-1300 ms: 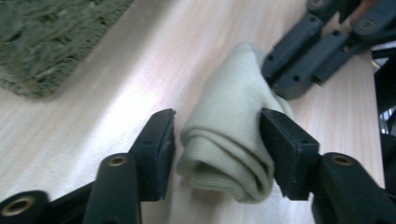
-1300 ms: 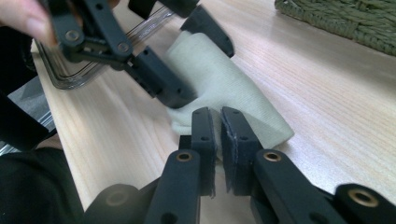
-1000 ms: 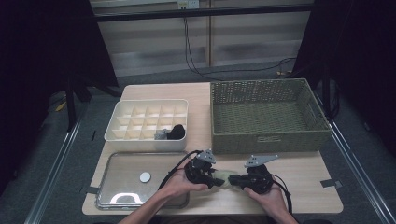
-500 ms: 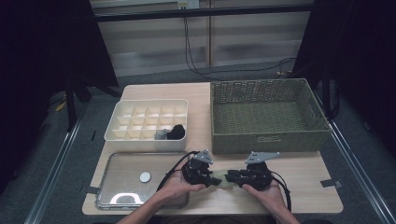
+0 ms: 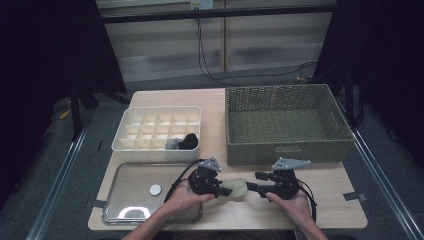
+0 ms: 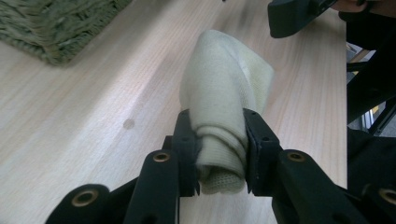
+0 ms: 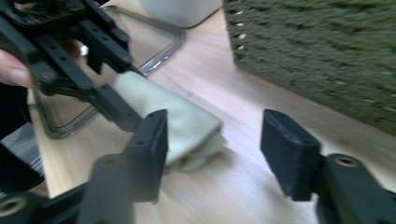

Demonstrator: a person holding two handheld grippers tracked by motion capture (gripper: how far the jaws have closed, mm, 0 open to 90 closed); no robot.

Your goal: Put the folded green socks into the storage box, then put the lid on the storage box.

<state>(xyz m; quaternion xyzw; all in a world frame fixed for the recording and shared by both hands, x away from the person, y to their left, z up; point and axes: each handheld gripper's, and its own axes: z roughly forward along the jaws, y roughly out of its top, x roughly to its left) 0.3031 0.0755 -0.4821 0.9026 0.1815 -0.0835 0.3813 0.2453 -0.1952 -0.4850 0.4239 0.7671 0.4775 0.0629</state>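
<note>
A cream rolled cloth [image 5: 236, 189] lies on the wooden table near the front edge, between the two hands. My left gripper [image 6: 219, 140] is shut on one end of it, its pads pressing the roll [image 6: 224, 84] from both sides. My right gripper [image 7: 215, 135] faces the roll's other end [image 7: 187, 123]. Its jaws have just been opening and now stand apart with nothing between the pads. The cloth end lies just behind and beside its left jaw. In the high view the right gripper [image 5: 253, 183] sits just right of the cloth and the left gripper [image 5: 223, 190] just left of it.
A green wicker basket [image 5: 285, 120] stands at the back right. A white compartment box [image 5: 157, 127] at the back left holds a dark item [image 5: 189, 141]. A metal tray [image 5: 130, 200] with a small white disc [image 5: 155, 189] lies at the front left.
The right gripper's jaws have spread apart and let go of the cloth's end. The left gripper keeps its hold. Both hands stay about where they were.
</note>
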